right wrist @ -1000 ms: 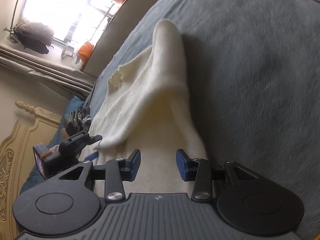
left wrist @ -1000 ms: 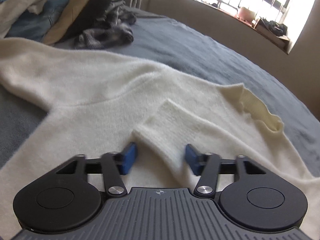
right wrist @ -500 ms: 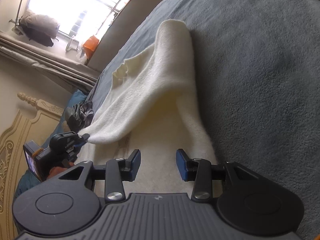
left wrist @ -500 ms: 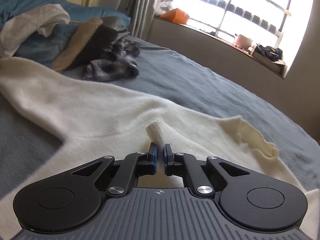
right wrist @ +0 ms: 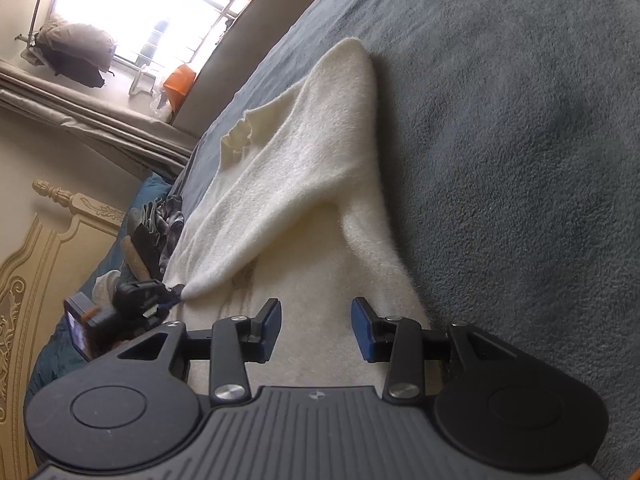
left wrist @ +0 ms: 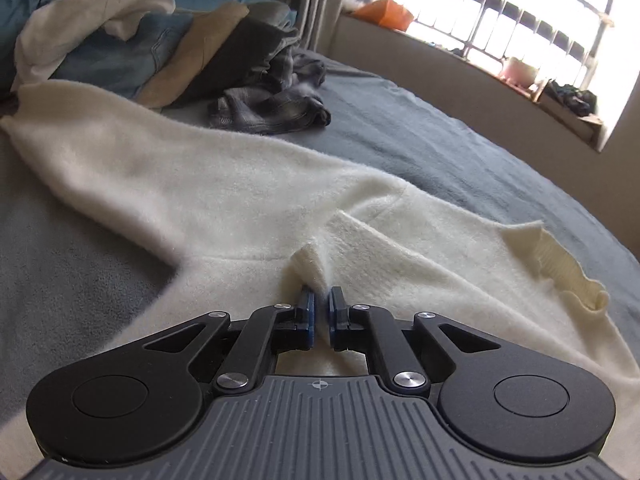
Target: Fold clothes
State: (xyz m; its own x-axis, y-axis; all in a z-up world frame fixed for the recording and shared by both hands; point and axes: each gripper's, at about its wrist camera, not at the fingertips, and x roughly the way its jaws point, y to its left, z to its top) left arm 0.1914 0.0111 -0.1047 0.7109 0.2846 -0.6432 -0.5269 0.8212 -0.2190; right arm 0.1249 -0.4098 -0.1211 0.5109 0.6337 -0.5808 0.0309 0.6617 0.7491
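Observation:
A cream knitted sweater lies spread on the grey bed, its ribbed collar at the right. One sleeve is folded across the body. My left gripper is shut on that sleeve's cuff and holds it just above the sweater body. In the right wrist view the same sweater is pulled into a ridge, and the left gripper shows pinching the cuff tip. My right gripper is open and empty over the sweater's lower part.
A pile of other clothes, denim, tan and dark plaid, lies at the bed's far left. The grey bedcover stretches right of the sweater. A window ledge with clutter runs behind. A carved headboard stands at the left.
My left gripper closed on the sleeve cuff and has lifted and drawn it back, pulling the sleeve taut. The right gripper stayed open and nearly still.

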